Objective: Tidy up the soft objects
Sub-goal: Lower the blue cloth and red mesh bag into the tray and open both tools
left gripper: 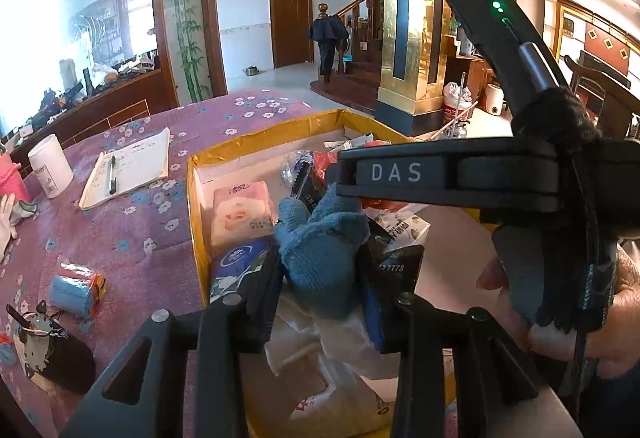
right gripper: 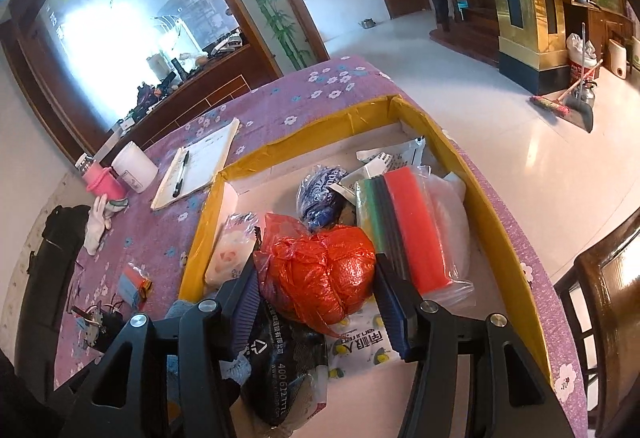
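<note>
Gripping blue cloth point(left gripper: 320, 254), orange bag point(right gripper: 320, 274).

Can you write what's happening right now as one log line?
left gripper: shut on blue cloth | right gripper: around orange bag, grip unclear | both over yellow box

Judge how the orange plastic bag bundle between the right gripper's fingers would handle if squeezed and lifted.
The orange plastic bag bundle looks crinkled and knotted, so it probably compresses and gives rather than staying stiff. Its thin glossy film may slip against the right gripper. It seems light for its bulk, and loose flaps could snag neighbouring packets in the yellow box.
</note>
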A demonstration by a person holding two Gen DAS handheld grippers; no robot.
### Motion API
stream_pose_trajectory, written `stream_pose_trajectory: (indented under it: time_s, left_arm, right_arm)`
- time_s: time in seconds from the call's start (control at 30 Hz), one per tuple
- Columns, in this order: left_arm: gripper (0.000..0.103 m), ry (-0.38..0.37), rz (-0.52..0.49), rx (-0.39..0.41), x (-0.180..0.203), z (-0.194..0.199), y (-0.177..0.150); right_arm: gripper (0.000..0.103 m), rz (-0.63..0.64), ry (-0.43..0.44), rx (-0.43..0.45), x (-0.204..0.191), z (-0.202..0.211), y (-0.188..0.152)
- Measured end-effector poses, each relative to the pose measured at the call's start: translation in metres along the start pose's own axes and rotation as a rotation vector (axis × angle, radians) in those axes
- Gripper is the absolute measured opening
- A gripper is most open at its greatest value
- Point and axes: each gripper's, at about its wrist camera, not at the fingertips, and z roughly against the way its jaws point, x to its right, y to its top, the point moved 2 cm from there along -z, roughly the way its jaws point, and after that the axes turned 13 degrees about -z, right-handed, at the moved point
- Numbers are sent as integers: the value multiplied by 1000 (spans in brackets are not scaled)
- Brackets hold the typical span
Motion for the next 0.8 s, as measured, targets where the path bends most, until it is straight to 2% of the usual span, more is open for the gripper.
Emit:
stream_pose_trajectory:
  time_s: [0.4,0.8]
  left_arm:
    - [39,27,-35,8,6,1,-1]
    - [46,37,-55,9,10,0,-3]
  right_arm:
    - [61,3,-1,1,-1,1,-1]
    - [70,13,-3,4,0,3,-2]
